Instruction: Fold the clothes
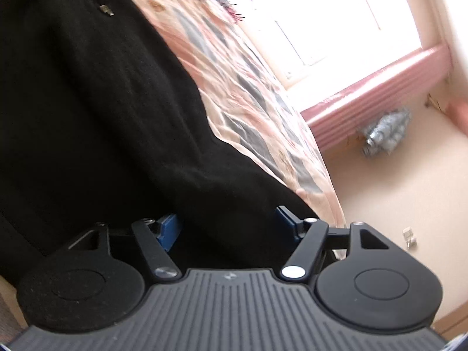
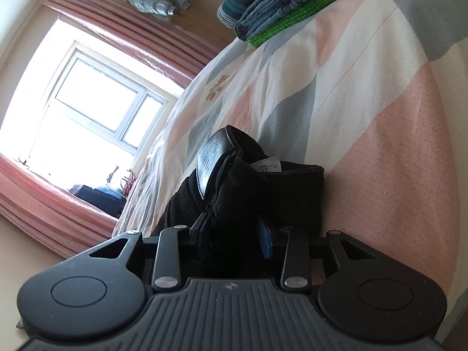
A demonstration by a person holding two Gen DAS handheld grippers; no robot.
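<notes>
Sunlit bedroom, bed (image 2: 365, 111) in pastel checks: both the left gripper (image 1: 228, 228) and right gripper (image 2: 234, 234) pinch the black garment (image 1: 96, 111), which looks soft, floppy and light; its thicker hem band near the bed's edge is the better place to hold.

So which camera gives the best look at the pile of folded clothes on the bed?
The right wrist view. The pile of folded clothes sits on the bedspread at the top. The left wrist view shows none of it, only the black garment.
</notes>
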